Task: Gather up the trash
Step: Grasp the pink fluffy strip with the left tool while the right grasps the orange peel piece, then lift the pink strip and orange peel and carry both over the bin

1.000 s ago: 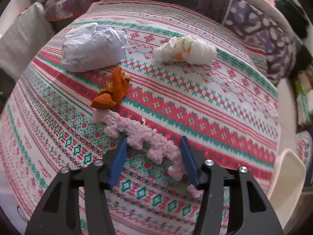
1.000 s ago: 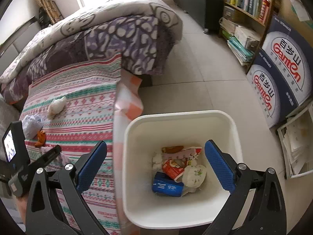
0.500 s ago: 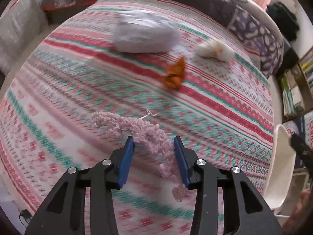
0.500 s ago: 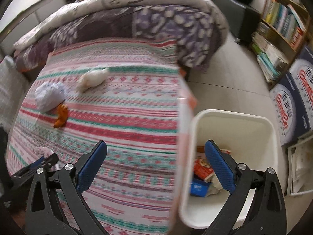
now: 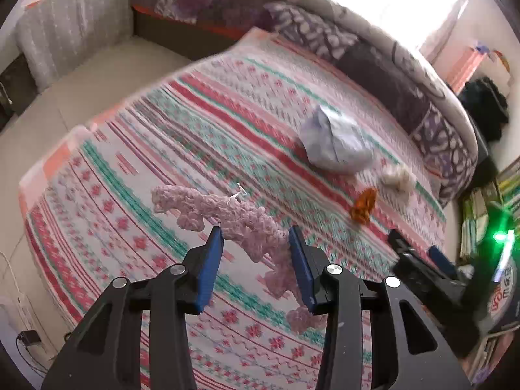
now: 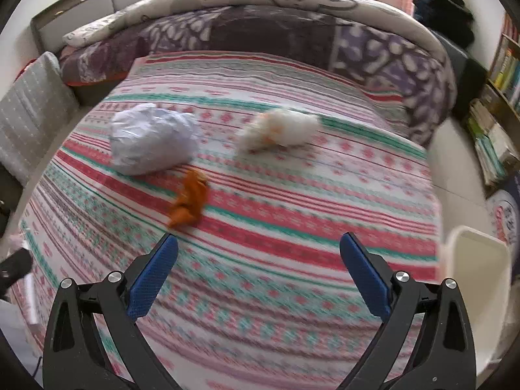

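Left wrist: fuzzy pink yarn strip (image 5: 234, 217).

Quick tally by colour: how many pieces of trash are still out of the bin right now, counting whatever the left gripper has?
Pink, fuzzy strip held between the left gripper's fingers: 1
White, crumpled paper ball: 1
Orange, peel-like scrap: 1
Cream, wadded tissue: 1
Total: 4
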### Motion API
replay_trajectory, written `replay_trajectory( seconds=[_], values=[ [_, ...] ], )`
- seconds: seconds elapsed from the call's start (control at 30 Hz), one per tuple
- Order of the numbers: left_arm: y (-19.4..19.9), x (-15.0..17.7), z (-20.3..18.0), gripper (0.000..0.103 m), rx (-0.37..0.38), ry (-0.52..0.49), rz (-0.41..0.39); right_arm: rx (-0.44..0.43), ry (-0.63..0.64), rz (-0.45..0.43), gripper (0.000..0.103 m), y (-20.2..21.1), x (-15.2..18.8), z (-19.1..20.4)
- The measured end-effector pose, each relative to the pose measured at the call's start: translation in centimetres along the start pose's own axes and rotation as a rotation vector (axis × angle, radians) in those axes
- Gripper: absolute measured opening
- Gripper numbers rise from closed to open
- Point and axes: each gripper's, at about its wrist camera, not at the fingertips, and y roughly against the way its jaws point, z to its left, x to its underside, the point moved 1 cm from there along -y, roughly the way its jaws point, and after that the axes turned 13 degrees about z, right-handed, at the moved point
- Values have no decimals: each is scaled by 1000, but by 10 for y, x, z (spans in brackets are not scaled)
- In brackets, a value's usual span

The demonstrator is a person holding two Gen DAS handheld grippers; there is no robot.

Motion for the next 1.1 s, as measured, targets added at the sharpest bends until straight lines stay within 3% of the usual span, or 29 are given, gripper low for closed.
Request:
replay_trajectory(
  seconds=[0.3, 0.43, 0.47, 0.53, 0.77, 1.1],
  values=[
    [-6, -12, 28, 43, -25, 57, -7, -1, 103, -18, 82, -36, -24, 44],
    [-8, -15, 35, 43, -21, 77, -3, -1, 126, 1, 51, -50, -29, 52],
    [-7, -15, 36, 43, -21, 78, -7, 3, 138, -14, 30, -49, -29, 54],
    [-6, -15, 37, 43, -21, 80, -14, 6, 163, -15, 23, -47, -30, 57],
    [12, -18, 34, 43, -47, 89, -95, -53, 191, -95, 20, -3, -31, 62],
    [53, -21, 20, 43, 3, 95, -237, -181, 188, -229, 20, 78, -27, 57]
  ],
)
